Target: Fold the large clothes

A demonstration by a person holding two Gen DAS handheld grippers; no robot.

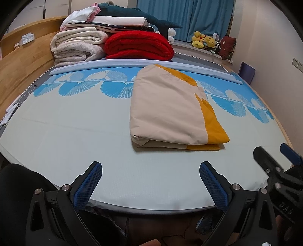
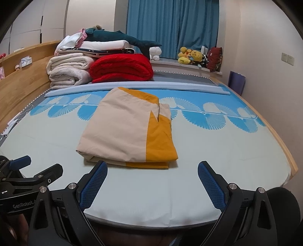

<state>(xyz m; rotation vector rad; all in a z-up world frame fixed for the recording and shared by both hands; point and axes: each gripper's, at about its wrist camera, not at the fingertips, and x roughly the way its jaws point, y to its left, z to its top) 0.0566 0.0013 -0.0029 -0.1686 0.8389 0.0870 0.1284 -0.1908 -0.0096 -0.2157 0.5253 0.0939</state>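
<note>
A cream and mustard-yellow cloth lies folded into a thick rectangle on the pale blue bed. It also shows in the right wrist view. My left gripper is open and empty, held near the bed's front edge, short of the cloth. My right gripper is open and empty, just in front of the cloth's near edge. The right gripper shows at the right of the left wrist view. The left gripper shows at the left of the right wrist view.
Folded cream blankets, a red blanket and a stack with a plush shark sit at the bed's far end. A wooden headboard runs along the left. Plush toys sit by the blue curtain.
</note>
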